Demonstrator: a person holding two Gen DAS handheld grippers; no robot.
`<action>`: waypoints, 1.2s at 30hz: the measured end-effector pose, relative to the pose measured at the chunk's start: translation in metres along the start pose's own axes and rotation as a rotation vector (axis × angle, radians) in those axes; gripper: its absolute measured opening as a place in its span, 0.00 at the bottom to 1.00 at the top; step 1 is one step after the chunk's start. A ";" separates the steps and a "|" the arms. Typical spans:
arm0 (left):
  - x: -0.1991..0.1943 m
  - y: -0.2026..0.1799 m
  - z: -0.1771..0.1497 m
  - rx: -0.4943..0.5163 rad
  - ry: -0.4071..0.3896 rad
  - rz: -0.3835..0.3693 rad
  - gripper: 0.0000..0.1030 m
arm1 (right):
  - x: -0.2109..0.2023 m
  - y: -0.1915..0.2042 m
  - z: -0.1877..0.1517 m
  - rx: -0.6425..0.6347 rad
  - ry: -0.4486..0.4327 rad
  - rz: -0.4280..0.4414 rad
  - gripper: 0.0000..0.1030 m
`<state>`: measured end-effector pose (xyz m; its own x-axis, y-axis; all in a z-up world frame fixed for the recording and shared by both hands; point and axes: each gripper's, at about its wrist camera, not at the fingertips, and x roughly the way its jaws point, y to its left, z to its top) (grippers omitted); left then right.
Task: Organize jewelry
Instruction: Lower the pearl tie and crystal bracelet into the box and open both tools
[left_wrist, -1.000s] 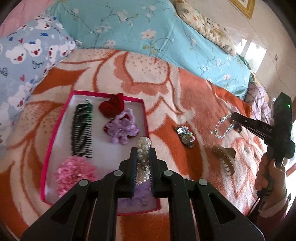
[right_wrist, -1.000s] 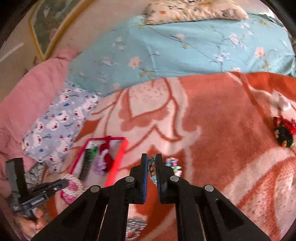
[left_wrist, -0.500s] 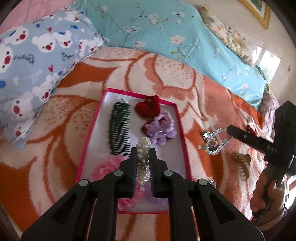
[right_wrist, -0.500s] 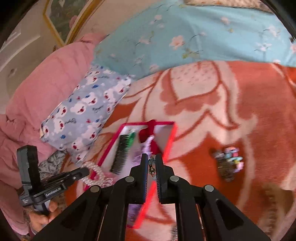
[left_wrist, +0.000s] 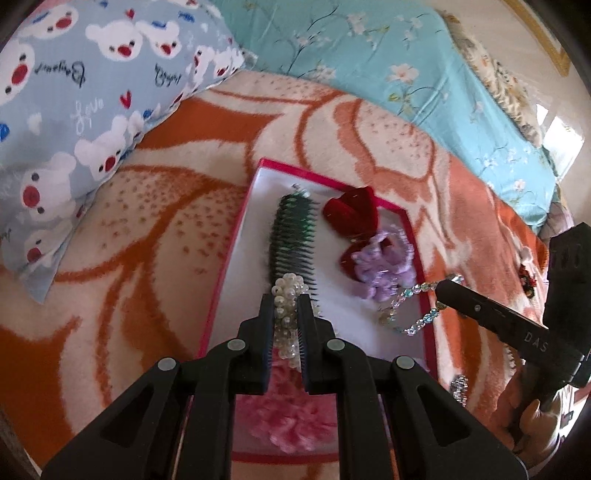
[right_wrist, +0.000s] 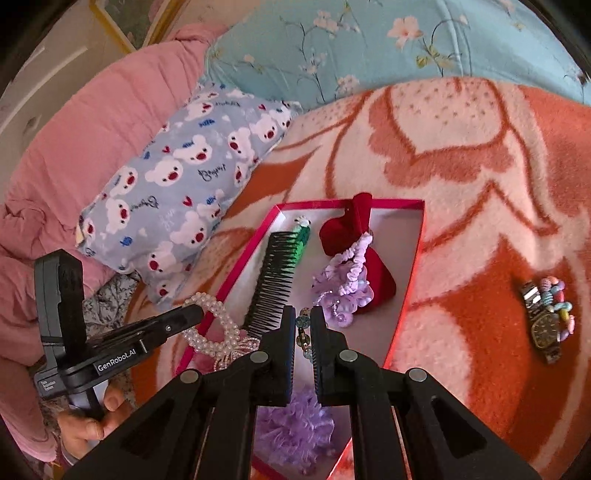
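While the left wrist view looks down on the bed, the black left gripper (left_wrist: 286, 301) pinches a white pearl-bead bracelet (left_wrist: 285, 295) over the shallow pink-rimmed white cardboard tray (left_wrist: 236, 236); under it lie a black plastic hair comb (left_wrist: 291, 240), a dark red velvet bow (left_wrist: 351, 212) and a lilac frilly scrunchie (left_wrist: 384, 266); at the right, the black right gripper (left_wrist: 445, 291), lettered "DAS", holds a clear crystal-bead bracelet (left_wrist: 410, 310) above the tray's edge; the blue bear-print pillow (left_wrist: 92, 92) reads "love".

Seen from the right wrist, the right gripper (right_wrist: 303, 319) is closed on that crystal strand (right_wrist: 303, 332); the left gripper (right_wrist: 194, 314) reads "GenRobot.AI"; a wristwatch with pastel beads (right_wrist: 548, 317) rests on the orange-and-cream blanket (right_wrist: 480, 166).
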<state>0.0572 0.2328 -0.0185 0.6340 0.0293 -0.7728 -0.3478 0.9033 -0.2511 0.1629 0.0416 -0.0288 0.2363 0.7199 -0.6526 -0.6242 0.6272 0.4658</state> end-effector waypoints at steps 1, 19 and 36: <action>0.004 0.002 -0.001 -0.001 0.007 0.009 0.09 | 0.005 -0.001 0.000 0.003 0.007 -0.003 0.07; 0.029 0.007 -0.013 0.019 0.078 0.070 0.10 | 0.045 -0.012 -0.019 0.017 0.101 -0.015 0.10; 0.016 -0.001 -0.015 0.027 0.077 0.090 0.55 | 0.028 -0.010 -0.018 0.035 0.072 0.003 0.31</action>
<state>0.0571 0.2262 -0.0398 0.5455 0.0785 -0.8344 -0.3815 0.9097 -0.1638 0.1621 0.0505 -0.0626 0.1794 0.6994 -0.6919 -0.5978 0.6360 0.4879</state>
